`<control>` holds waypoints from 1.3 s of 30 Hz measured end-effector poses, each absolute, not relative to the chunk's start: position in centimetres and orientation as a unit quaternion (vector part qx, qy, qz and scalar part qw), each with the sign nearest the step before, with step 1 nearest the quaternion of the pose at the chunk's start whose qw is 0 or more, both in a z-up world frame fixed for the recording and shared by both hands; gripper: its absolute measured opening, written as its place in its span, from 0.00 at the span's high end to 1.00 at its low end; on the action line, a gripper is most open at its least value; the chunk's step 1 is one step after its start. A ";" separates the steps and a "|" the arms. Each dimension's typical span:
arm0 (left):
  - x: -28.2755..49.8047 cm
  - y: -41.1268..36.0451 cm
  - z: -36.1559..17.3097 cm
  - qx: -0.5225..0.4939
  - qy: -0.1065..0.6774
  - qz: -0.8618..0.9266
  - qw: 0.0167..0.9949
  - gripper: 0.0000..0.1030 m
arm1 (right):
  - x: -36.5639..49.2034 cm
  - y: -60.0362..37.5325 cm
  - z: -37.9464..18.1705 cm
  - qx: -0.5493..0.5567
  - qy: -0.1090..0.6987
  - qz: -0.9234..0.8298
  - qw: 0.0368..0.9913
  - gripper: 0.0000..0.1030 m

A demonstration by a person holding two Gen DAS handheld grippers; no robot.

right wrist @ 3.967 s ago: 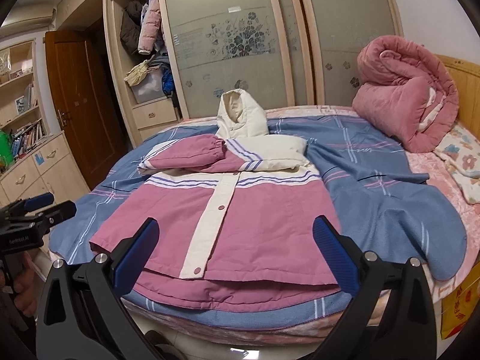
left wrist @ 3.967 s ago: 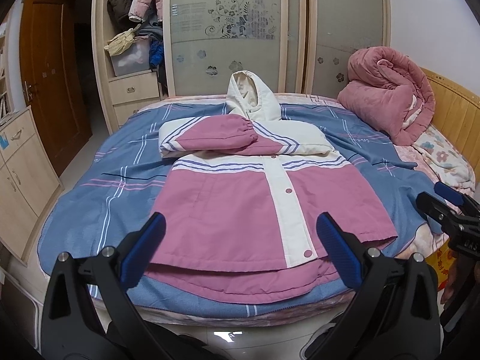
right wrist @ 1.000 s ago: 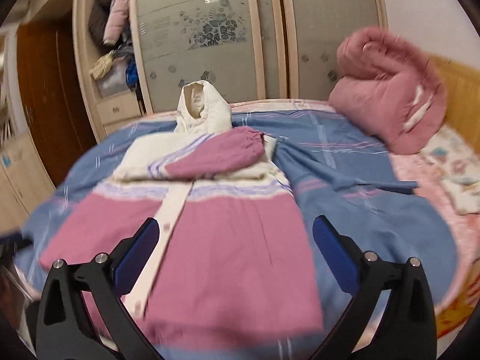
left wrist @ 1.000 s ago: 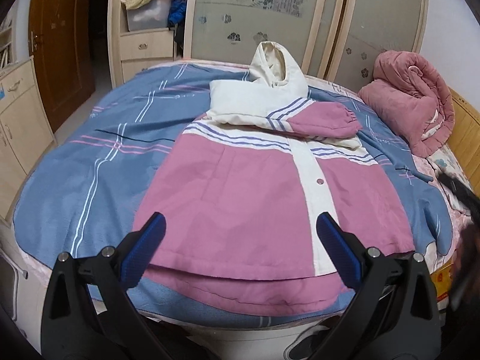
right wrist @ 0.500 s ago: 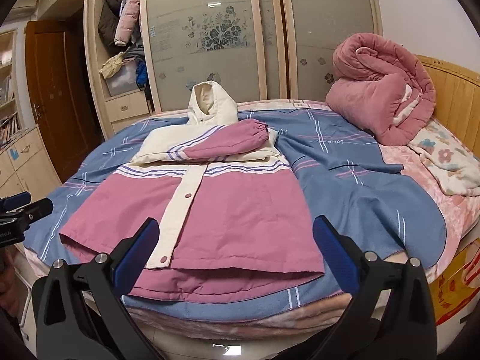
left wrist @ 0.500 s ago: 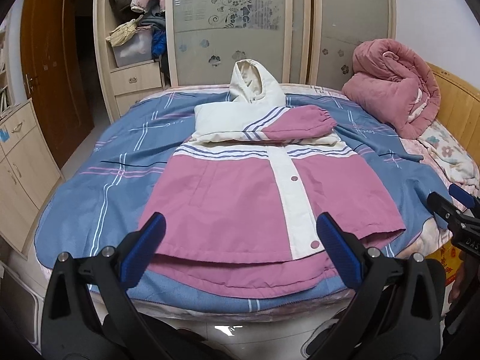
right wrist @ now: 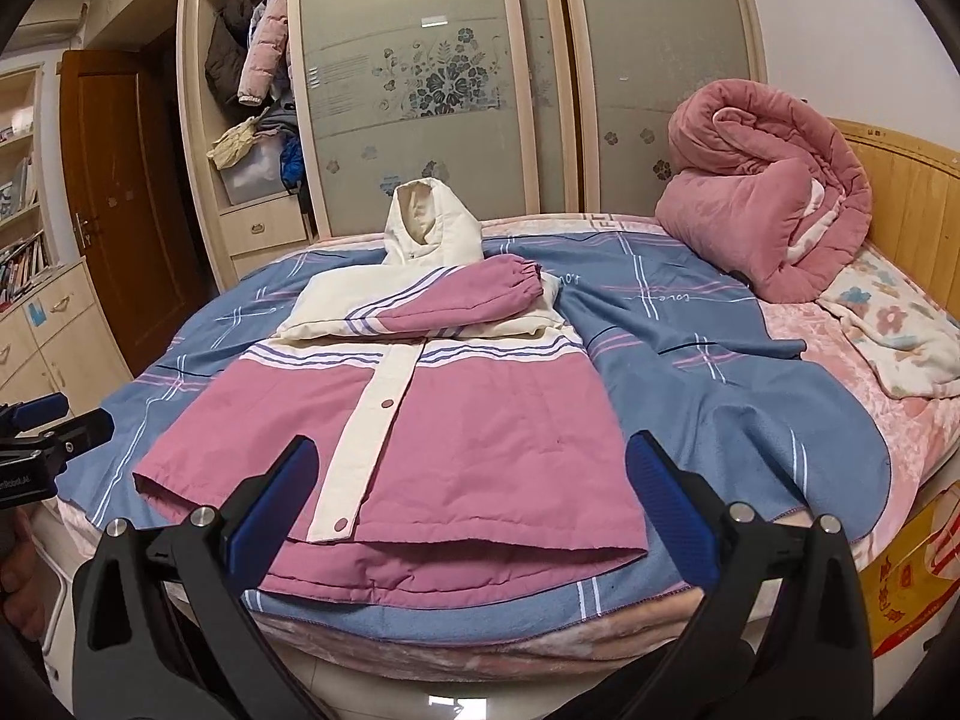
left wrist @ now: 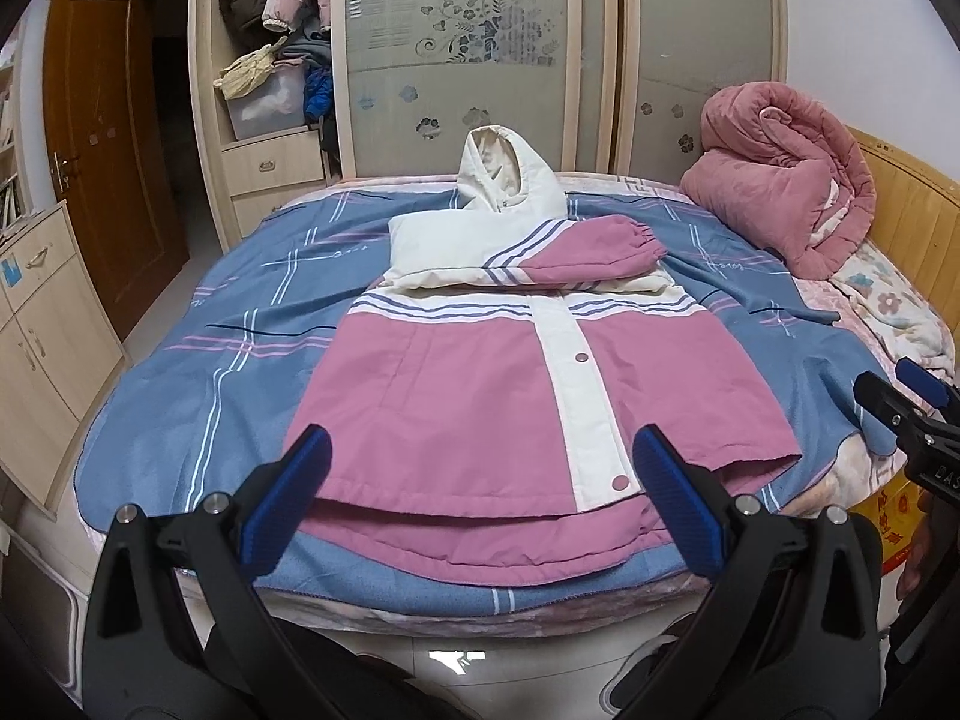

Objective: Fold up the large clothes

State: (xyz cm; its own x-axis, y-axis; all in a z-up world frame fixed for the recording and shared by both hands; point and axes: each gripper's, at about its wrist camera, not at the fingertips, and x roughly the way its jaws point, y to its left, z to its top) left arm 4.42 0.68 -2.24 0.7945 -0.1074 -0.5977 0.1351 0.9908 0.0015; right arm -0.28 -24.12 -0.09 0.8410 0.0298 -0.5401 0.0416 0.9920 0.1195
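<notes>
Both claws hang spread wide and empty at the foot of the bed (left wrist: 150, 432): our left claw (left wrist: 480, 498) sits before the near hem of the jacket (left wrist: 480, 396), and our right claw (right wrist: 468, 498) faces the same hem from the other side. We see the pink and cream jacket lying front up on the blue striped blanket (right wrist: 720, 420), snapped shut, both sleeves folded across the chest, the pink sleeve (right wrist: 462, 294) on top. Its cream hood (right wrist: 429, 222) points toward the wardrobe (right wrist: 420, 60). A rolled pink quilt (right wrist: 762, 204) sits near the headboard.
</notes>
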 end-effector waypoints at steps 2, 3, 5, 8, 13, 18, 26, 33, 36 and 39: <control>4.5 0.6 -2.2 0.023 0.315 -0.065 0.947 0.02 | -0.3 -24.0 0.0 0.061 0.282 -0.004 0.957 0.01; 4.6 0.7 -2.3 0.023 0.316 -0.066 0.946 0.02 | -0.3 -24.1 0.0 0.061 0.282 -0.004 0.957 0.01; 4.7 0.6 -2.3 0.023 0.317 -0.067 0.946 0.02 | -0.2 -24.0 0.0 0.061 0.284 -0.003 0.957 0.01; 5.0 0.8 -2.4 0.022 0.318 -0.067 0.945 0.02 | -0.1 -24.0 -0.1 0.060 0.286 -0.003 0.956 0.01; 5.3 0.8 -2.6 0.022 0.320 -0.068 0.945 0.02 | 0.5 -24.0 -0.4 0.060 0.291 -0.003 0.955 0.01; 6.3 0.4 -2.9 0.024 0.323 -0.071 0.943 0.02 | 1.2 -23.9 -0.8 0.061 0.295 -0.004 0.953 0.01; 8.7 0.2 -3.5 0.018 0.338 -0.083 0.937 0.02 | 2.9 -24.0 -1.7 0.075 0.292 0.001 0.953 0.01; 14.1 0.2 -3.2 0.013 0.372 -0.126 0.919 0.02 | 5.3 -24.4 -3.3 0.094 0.277 0.013 0.956 0.01; 18.1 0.2 -2.0 0.031 0.375 -0.133 0.917 0.02 | 6.9 -24.5 -4.1 0.085 0.265 0.018 0.960 0.01; 23.9 -0.2 -0.8 0.058 0.375 -0.121 0.917 0.02 | 8.4 -24.7 -5.5 0.078 0.246 0.022 0.966 0.01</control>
